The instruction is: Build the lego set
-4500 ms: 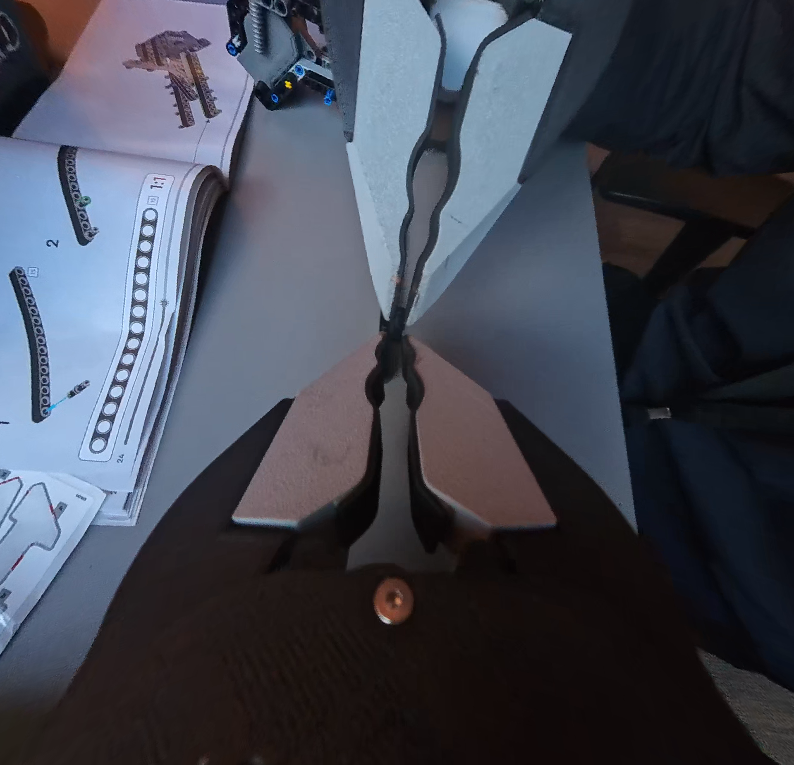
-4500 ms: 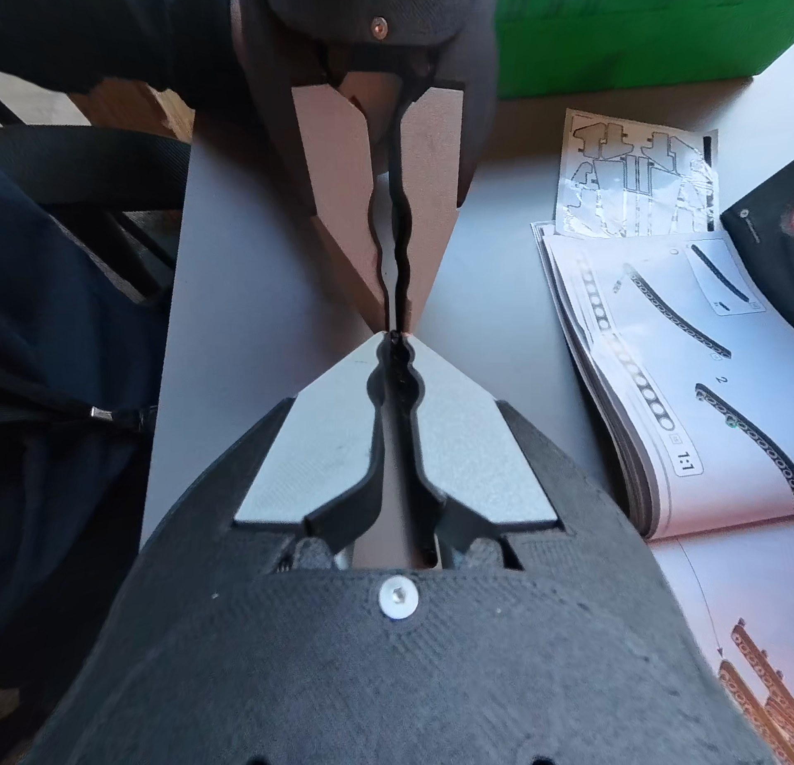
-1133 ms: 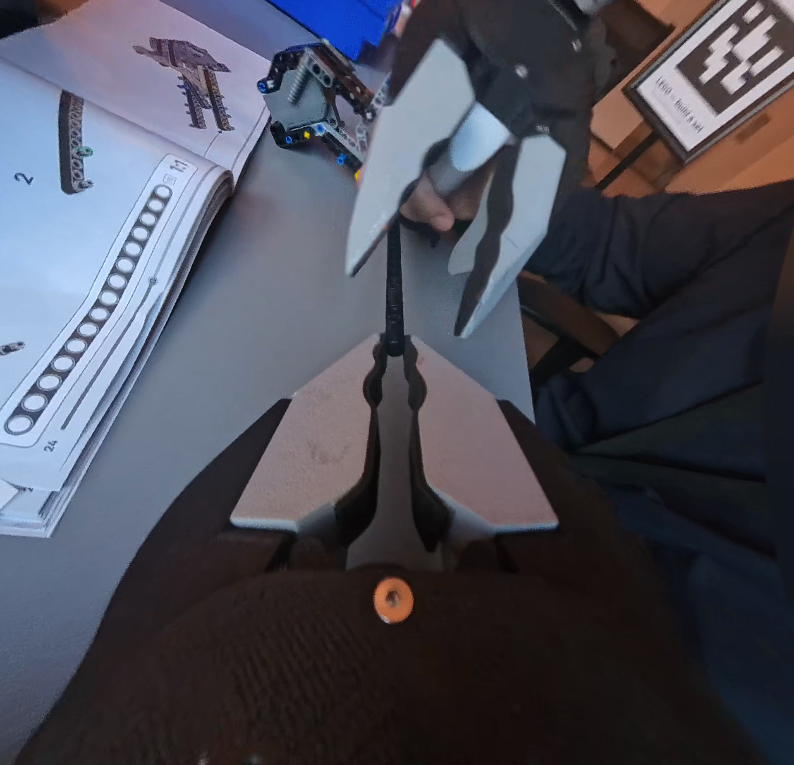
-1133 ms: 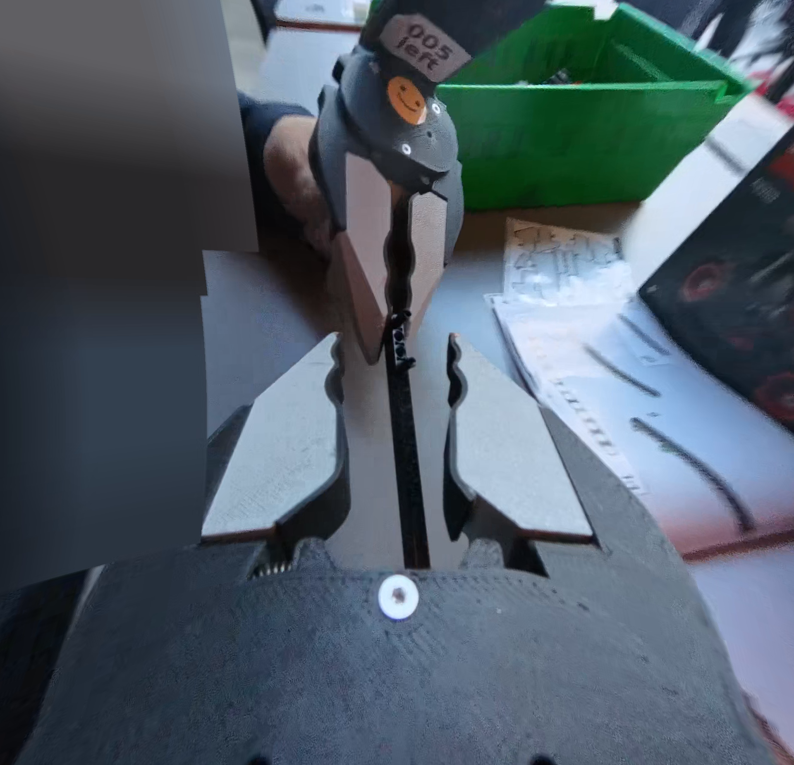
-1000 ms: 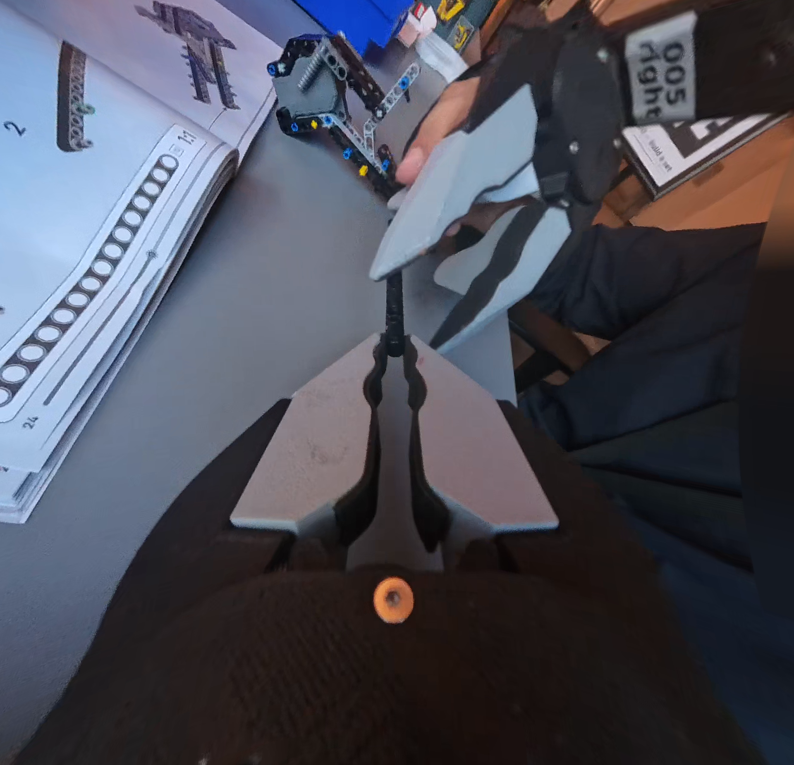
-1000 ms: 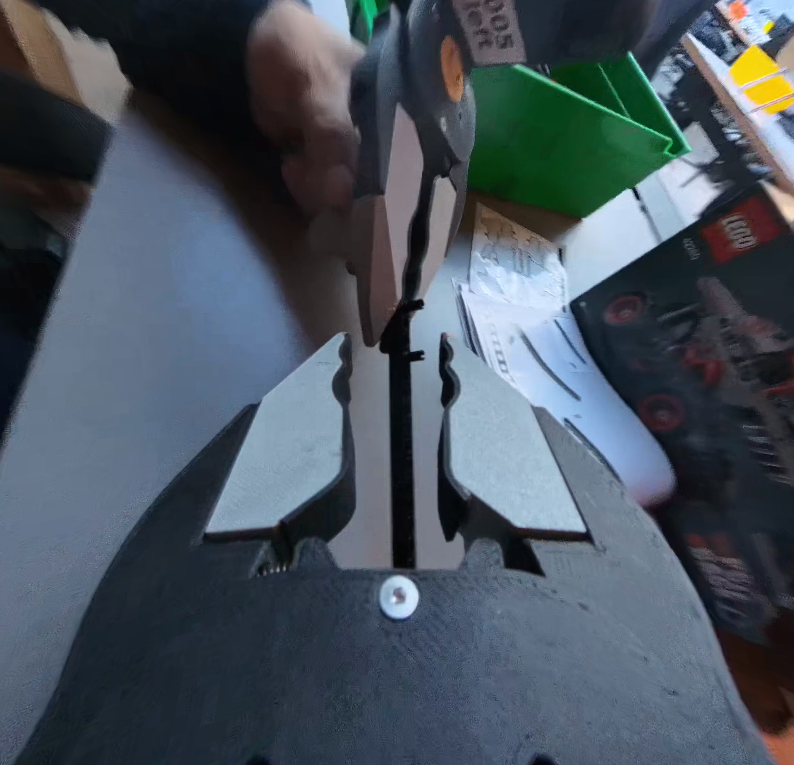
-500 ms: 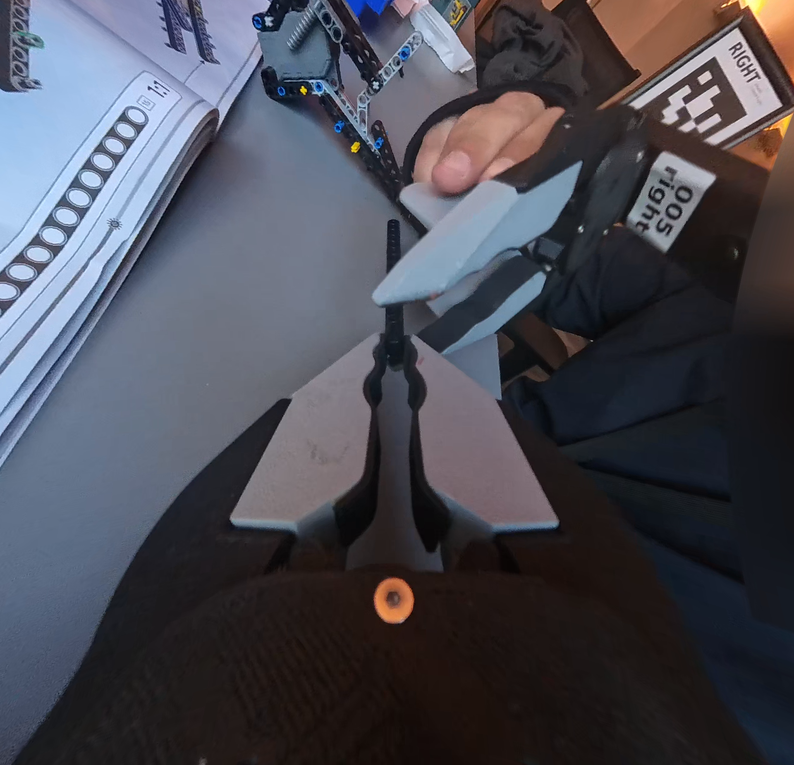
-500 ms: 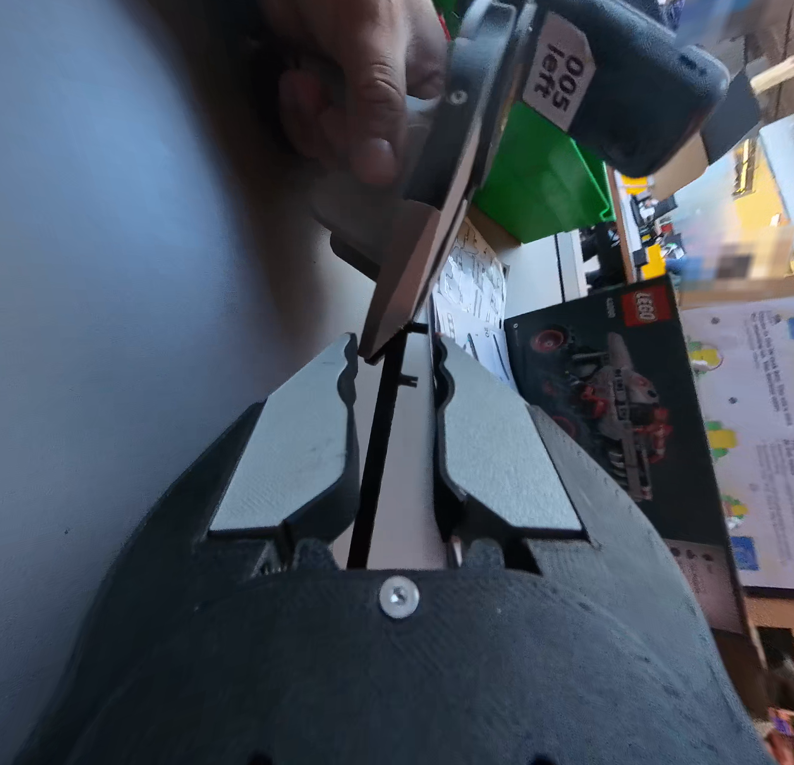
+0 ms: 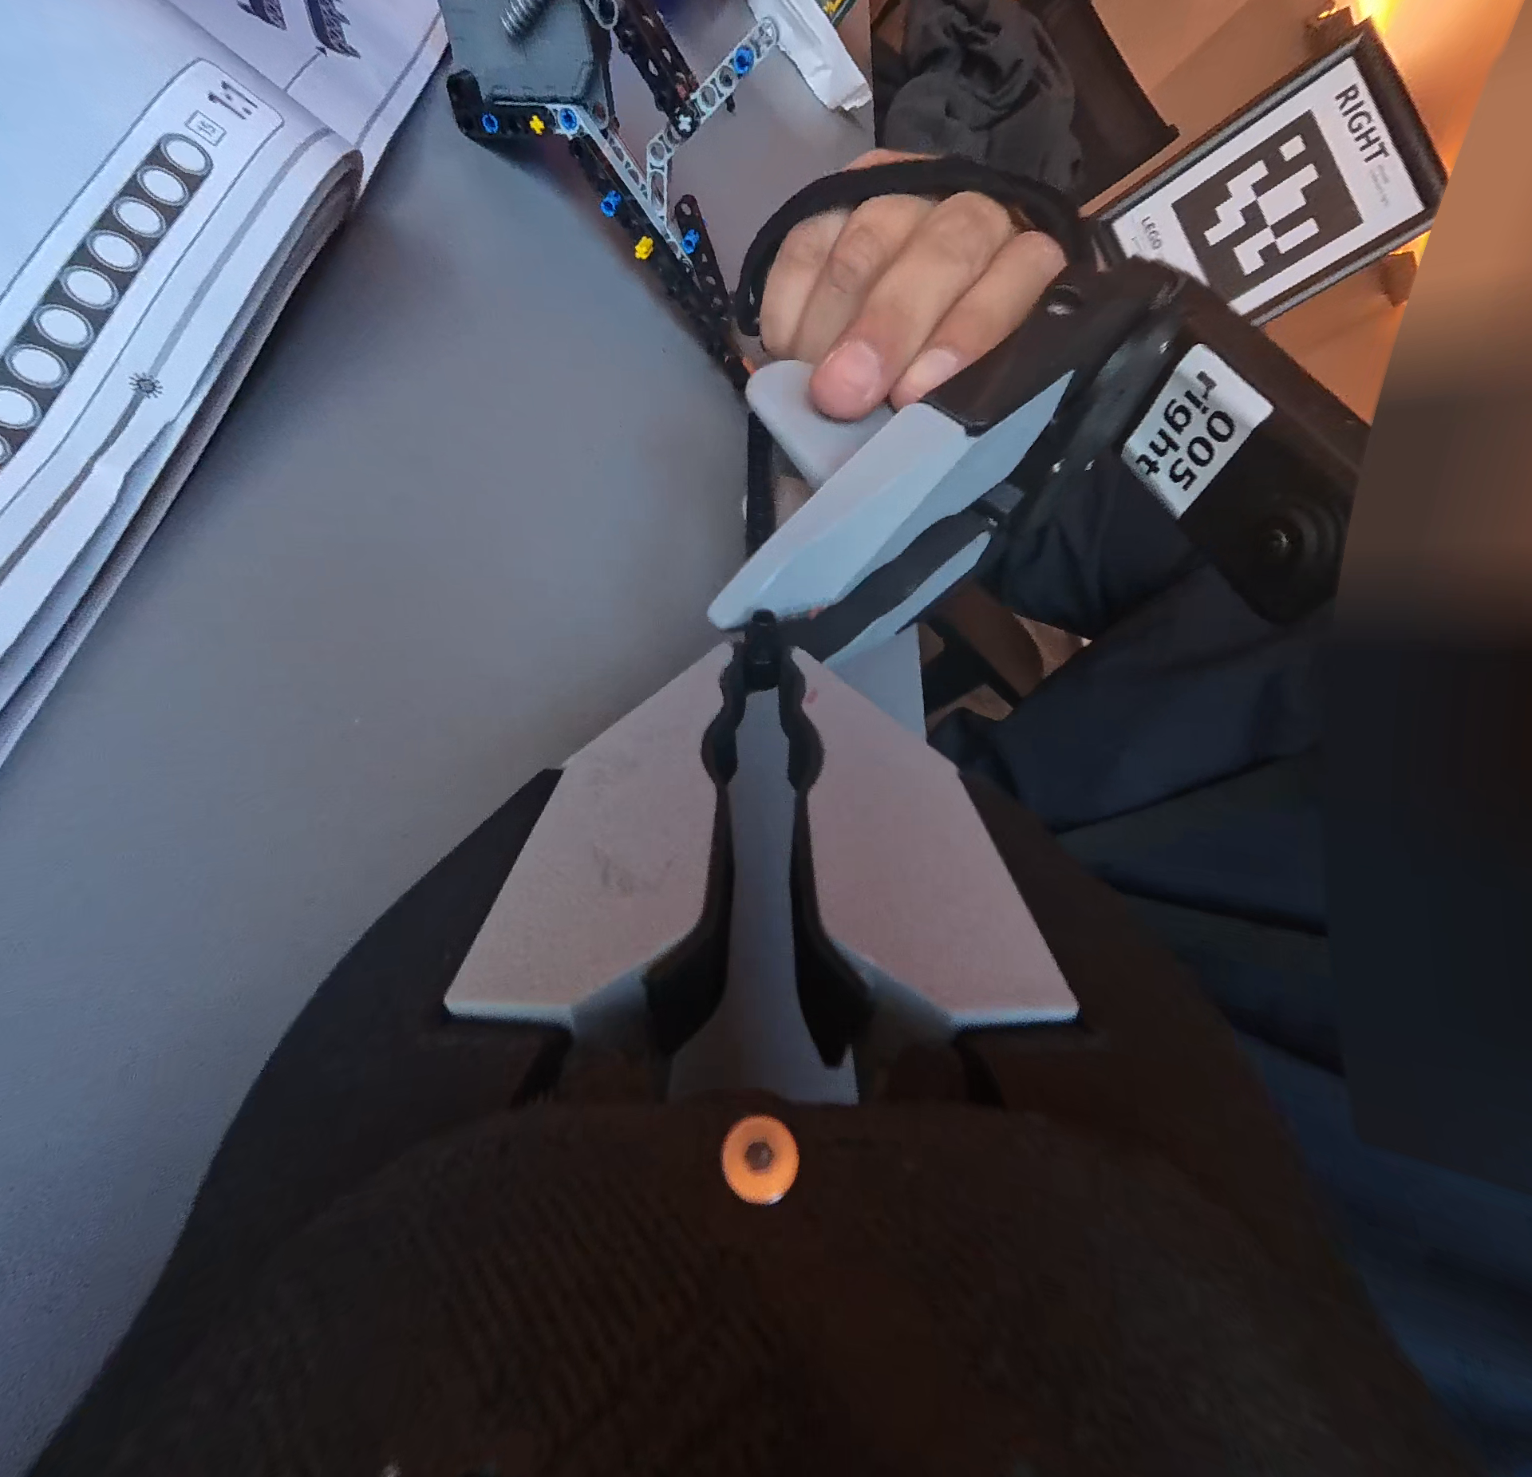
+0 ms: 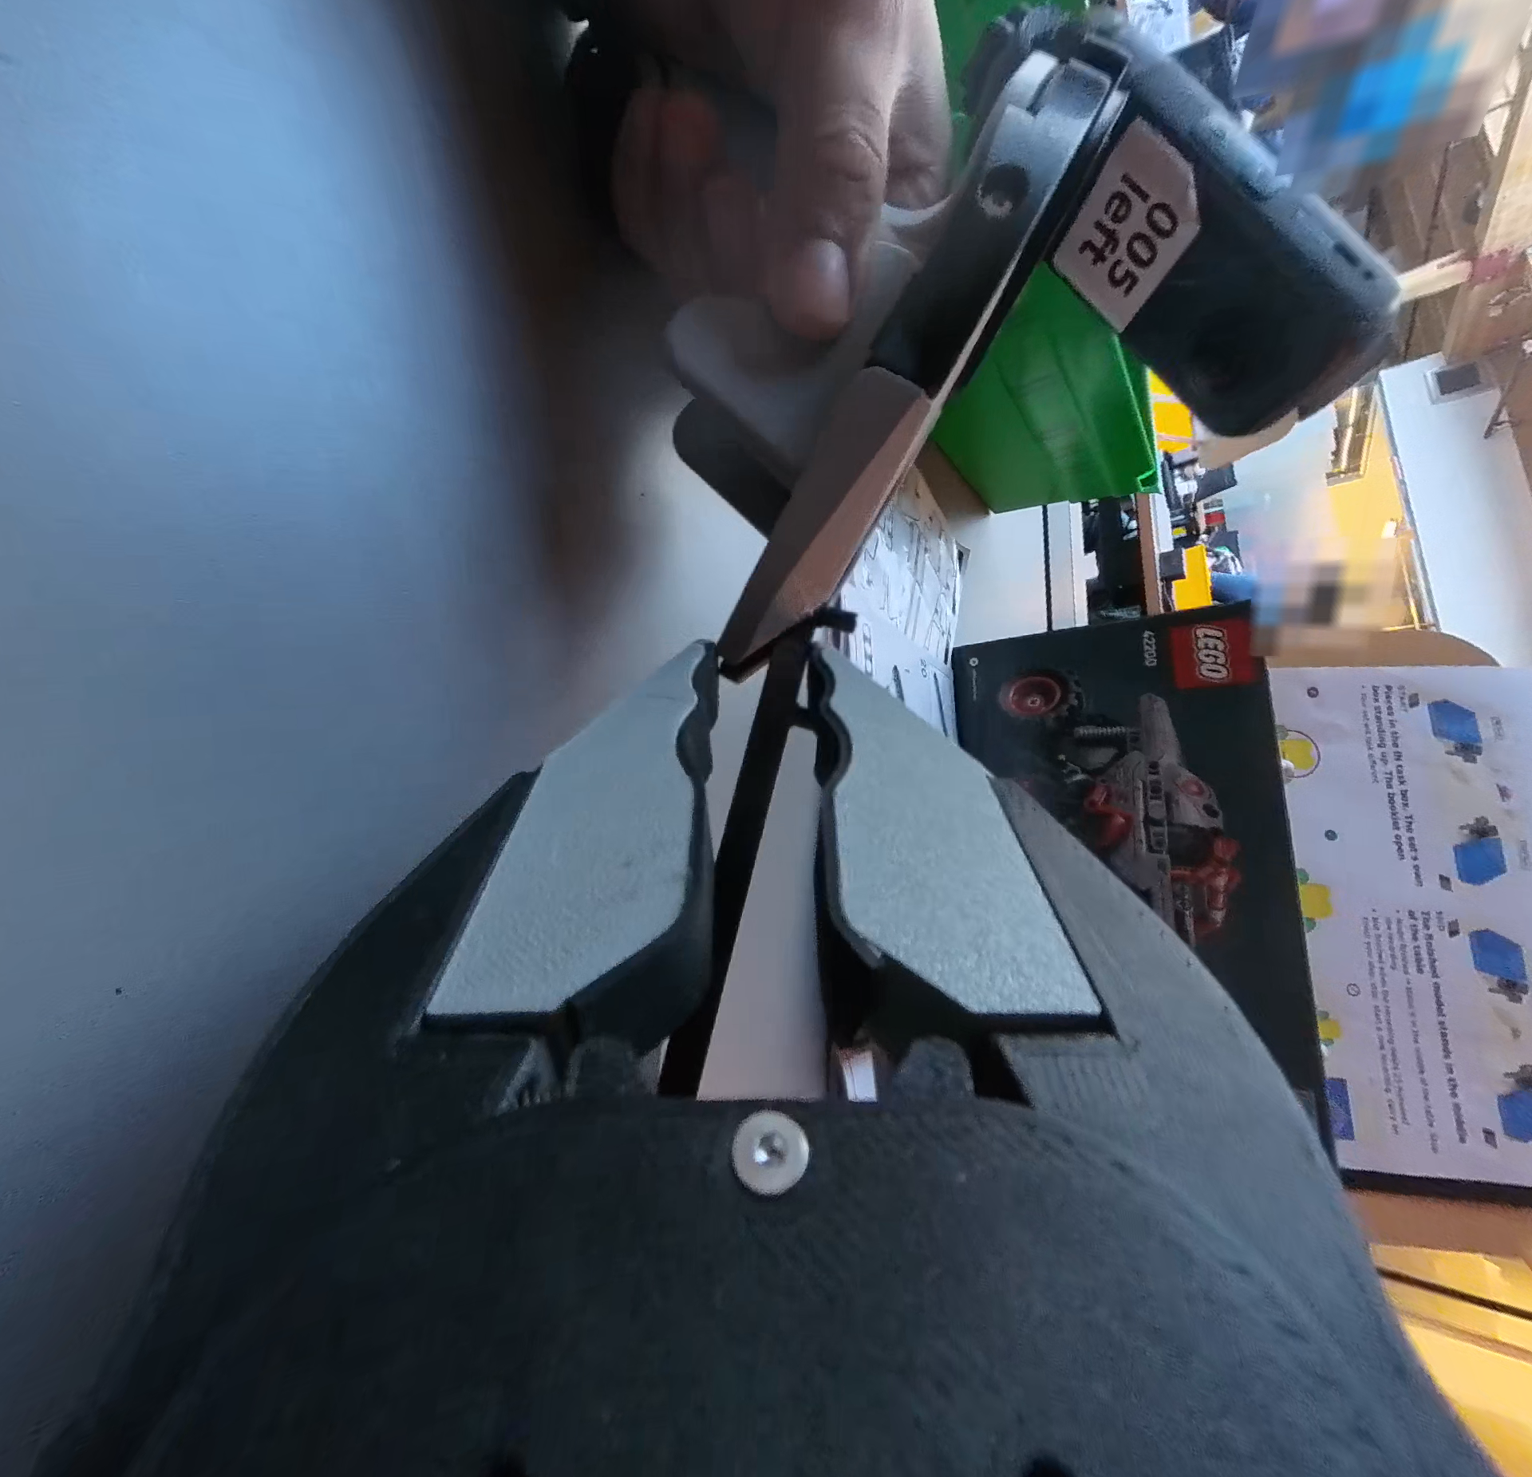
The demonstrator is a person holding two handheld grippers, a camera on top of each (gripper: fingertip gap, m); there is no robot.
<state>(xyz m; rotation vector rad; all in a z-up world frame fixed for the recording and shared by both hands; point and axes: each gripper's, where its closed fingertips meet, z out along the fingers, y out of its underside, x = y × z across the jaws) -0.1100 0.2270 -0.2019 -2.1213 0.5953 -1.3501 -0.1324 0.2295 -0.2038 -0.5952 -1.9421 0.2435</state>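
The task's thing in hand is a long, thin black beam [image 9: 756, 484], seen edge-on as a slim dark strip with small pegs near one end; in the left wrist view it runs straight up from the frame's centre, and in the right wrist view [image 10: 750, 840] it slants through the middle. The left gripper [image 9: 761, 664] has its jaws pinched tight on the beam's near end. The right gripper [image 10: 758, 679] has its jaws parted by a narrow gap, the beam passing between them without a clear squeeze; in the left wrist view it [image 9: 750, 608] comes in sideways from the right, held by a hand [image 9: 891, 293]. A partly built model [image 9: 572, 86] of grey and black pieces with blue and yellow pins lies on the grey table [image 9: 373, 484] in the upper centre, beside an open instruction booklet [image 9: 124, 218] at upper left. A green bin [image 10: 1040, 393] sits upper right of the right wrist view, its contents out of sight; below it lies the dark set box [image 10: 1102, 782].
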